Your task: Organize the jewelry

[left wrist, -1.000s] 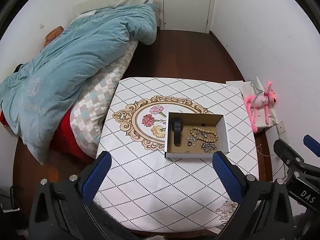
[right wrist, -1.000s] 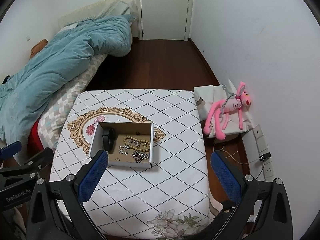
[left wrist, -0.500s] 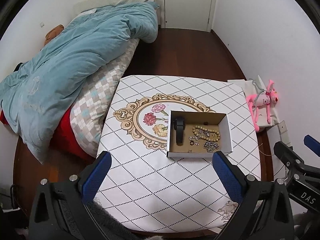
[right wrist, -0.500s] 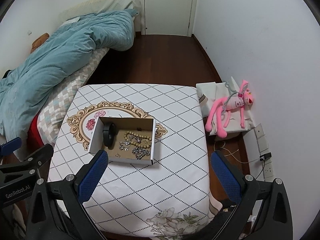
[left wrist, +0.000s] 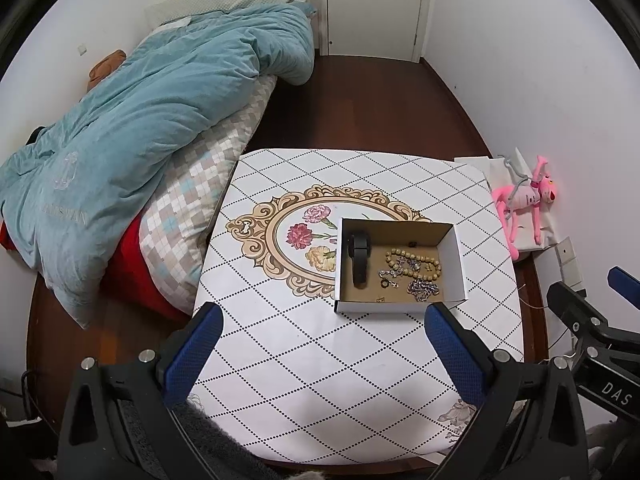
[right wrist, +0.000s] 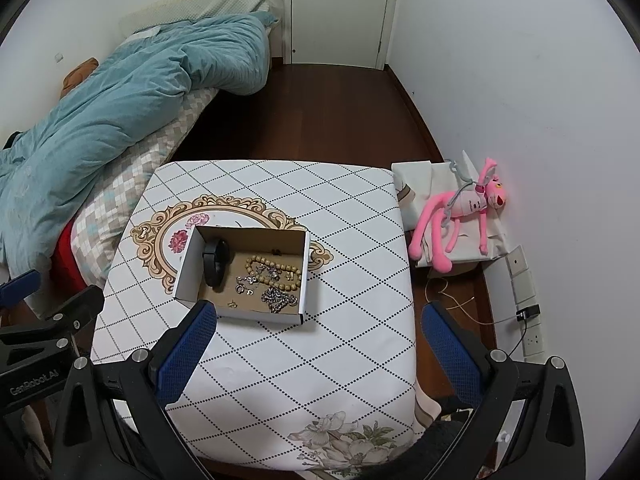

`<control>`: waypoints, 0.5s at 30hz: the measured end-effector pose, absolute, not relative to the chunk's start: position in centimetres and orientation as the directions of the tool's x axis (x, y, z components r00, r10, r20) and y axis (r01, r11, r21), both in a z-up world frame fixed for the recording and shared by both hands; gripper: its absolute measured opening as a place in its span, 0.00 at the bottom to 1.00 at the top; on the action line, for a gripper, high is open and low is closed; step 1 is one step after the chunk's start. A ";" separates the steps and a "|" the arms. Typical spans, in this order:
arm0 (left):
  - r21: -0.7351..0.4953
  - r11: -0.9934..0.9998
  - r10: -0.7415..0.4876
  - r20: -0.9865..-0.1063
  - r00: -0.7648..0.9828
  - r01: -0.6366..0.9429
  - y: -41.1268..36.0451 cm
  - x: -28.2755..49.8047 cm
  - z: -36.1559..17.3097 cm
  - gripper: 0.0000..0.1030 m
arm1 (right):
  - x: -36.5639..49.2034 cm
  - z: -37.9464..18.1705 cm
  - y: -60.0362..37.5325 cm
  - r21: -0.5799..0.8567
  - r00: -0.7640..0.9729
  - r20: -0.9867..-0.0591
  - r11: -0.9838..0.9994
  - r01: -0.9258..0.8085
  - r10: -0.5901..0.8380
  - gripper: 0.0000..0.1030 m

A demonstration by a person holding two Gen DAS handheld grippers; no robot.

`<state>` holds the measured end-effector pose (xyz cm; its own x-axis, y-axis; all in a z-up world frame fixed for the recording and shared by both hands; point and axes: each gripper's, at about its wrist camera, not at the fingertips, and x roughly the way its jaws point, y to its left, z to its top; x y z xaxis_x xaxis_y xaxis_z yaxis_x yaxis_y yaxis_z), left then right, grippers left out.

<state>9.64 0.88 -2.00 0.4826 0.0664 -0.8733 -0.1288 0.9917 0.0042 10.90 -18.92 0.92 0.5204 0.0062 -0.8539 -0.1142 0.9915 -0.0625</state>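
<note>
Both grippers' jaws gape — box (left wrist: 400, 266) just beyond, untouched.

Bare tablecloth (left wrist: 320, 360) on every side of open-topped cardboard box (left wrist: 400, 307); access from above unobstructed, low box walls the only barrier.

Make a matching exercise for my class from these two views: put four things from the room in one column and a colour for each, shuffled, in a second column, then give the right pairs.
Things
1. watch band in the box
2. bead bracelet in the box
3. plush toy by the wall
4. duvet on the bed

Colours
A. pink
B. tan
C. black
D. light blue

Pairs: 1-C, 2-B, 3-A, 4-D
</note>
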 end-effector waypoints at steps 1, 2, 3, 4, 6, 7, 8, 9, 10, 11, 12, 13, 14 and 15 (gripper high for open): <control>0.004 0.991 0.067 -0.873 0.482 -0.130 0.9 9.6 -2.0 1.00 | 10.9 0.9 -18.9 -0.062 0.520 -0.854 0.992 -0.114 0.007 1.00; 0.004 0.991 0.067 -0.873 0.482 -0.130 0.9 9.6 -1.9 1.00 | 10.8 0.9 -18.8 -0.064 0.520 -0.854 0.991 -0.115 0.006 1.00; 0.003 0.992 0.066 -0.873 0.483 -0.129 0.9 9.6 -1.9 1.00 | 10.9 0.9 -18.8 -0.064 0.520 -0.854 0.991 -0.115 0.005 1.00; 0.004 0.992 0.066 -0.873 0.484 -0.129 0.9 9.6 -1.9 1.00 | 10.9 0.9 -18.9 -0.061 0.520 -0.854 0.992 -0.114 0.008 1.00; 0.005 0.992 0.068 -0.872 0.485 -0.129 0.8 9.6 -1.8 1.00 | 10.8 0.9 -18.8 -0.060 0.520 -0.854 0.992 -0.114 0.008 1.00; 0.003 0.992 0.066 -0.872 0.485 -0.129 0.8 9.6 -1.8 1.00 | 10.7 1.0 -18.8 -0.059 0.521 -0.853 0.992 -0.114 0.009 1.00; 0.004 0.992 0.067 -0.872 0.485 -0.130 0.8 9.6 -1.8 1.00 | 10.7 1.0 -18.8 -0.058 0.522 -0.853 0.992 -0.114 0.010 1.00; 0.006 0.991 0.069 -0.872 0.485 -0.130 0.8 9.6 -1.8 1.00 | 10.7 1.0 -18.8 -0.058 0.522 -0.853 0.992 -0.115 0.010 1.00; 0.005 0.992 0.068 -0.872 0.485 -0.130 0.8 9.6 -1.8 1.00 | 10.7 1.0 -18.8 -0.057 0.522 -0.853 0.992 -0.115 0.011 1.00; 0.005 0.992 0.068 -0.872 0.485 -0.130 0.8 9.6 -1.7 1.00 | 10.7 1.1 -18.8 -0.056 0.522 -0.853 0.992 -0.115 0.013 1.00; 0.007 0.991 0.070 -0.872 0.485 -0.131 0.8 9.6 -1.7 1.00 | 10.7 1.1 -18.8 -0.056 0.522 -0.853 0.992 -0.117 0.014 1.00; 0.006 0.991 0.069 -0.872 0.485 -0.131 0.8 9.6 -1.7 1.00 | 10.7 1.2 -18.8 -0.055 0.521 -0.854 0.992 -0.118 0.015 1.00; 0.005 0.992 0.068 -0.872 0.485 -0.130 0.8 9.6 -1.7 1.00 | 10.7 1.2 -18.8 -0.055 0.522 -0.853 0.992 -0.117 0.014 1.00; 0.005 0.992 0.067 -0.872 0.485 -0.130 0.8 9.6 -1.7 1.00 | 10.7 1.2 -18.8 -0.056 0.522 -0.853 0.992 -0.117 0.013 1.00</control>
<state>9.61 0.81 -1.69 0.4850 0.0675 -0.8719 -0.1295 0.9916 0.0047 10.66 -18.80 1.20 0.5221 0.0132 -0.8528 -0.1166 0.9916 -0.0560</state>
